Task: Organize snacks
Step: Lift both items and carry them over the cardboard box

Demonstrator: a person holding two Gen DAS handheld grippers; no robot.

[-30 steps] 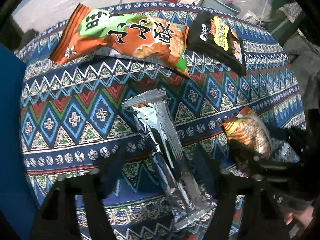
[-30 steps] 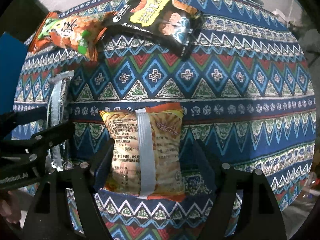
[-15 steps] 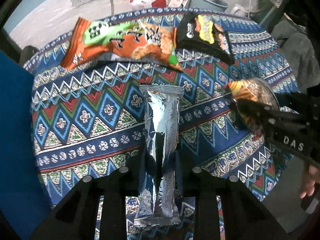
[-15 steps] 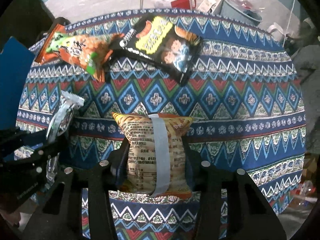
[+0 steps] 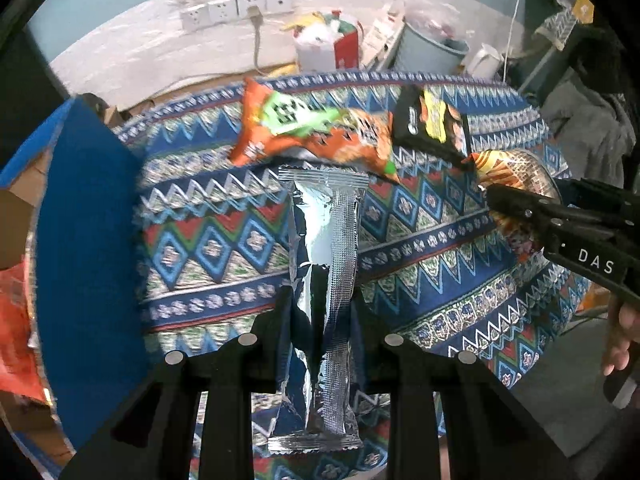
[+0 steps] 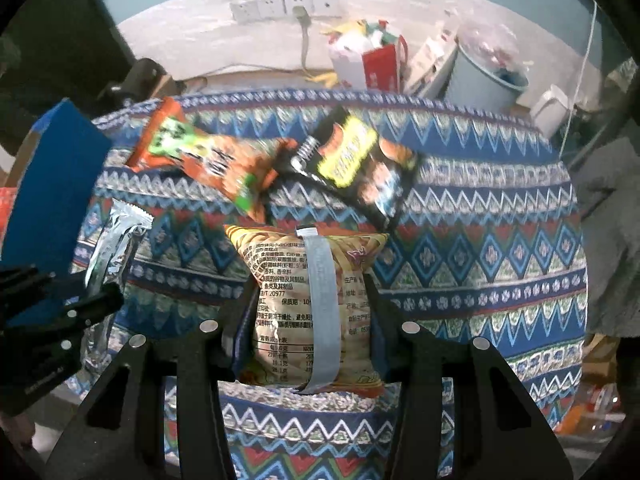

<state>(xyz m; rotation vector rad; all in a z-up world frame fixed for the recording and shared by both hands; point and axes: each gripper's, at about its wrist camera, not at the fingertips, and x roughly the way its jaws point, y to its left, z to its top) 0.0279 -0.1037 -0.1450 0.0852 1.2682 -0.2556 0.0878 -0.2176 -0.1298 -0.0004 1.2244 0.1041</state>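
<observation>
Left gripper [image 5: 320,316]: jaws clamped tight on the silver foil packet [image 5: 326,264], pinched at its lower half; packet stands lengthwise between the fingers, above the patterned tablecloth [image 5: 208,240].
Right gripper [image 6: 306,308]: jaws part closed, pressed against both sides of the yellow snack bag [image 6: 308,304], printed back and grey seam strip facing the camera; bag appears clear of the cloth, though the contact line is hard to read.
Cross view: each gripper shows at the edge of the other's camera, side by side, each with its own packet.
Mid table: orange-and-green snack bag [image 5: 316,132] lying flat, black snack bag [image 6: 356,164] just beside it, corners overlapping.
Left edge: blue box [image 5: 84,248], near the table.
Far: white wall sockets [image 6: 280,6], pale blue bin [image 6: 484,80], red-and-white bag [image 6: 372,60] on the floor.
</observation>
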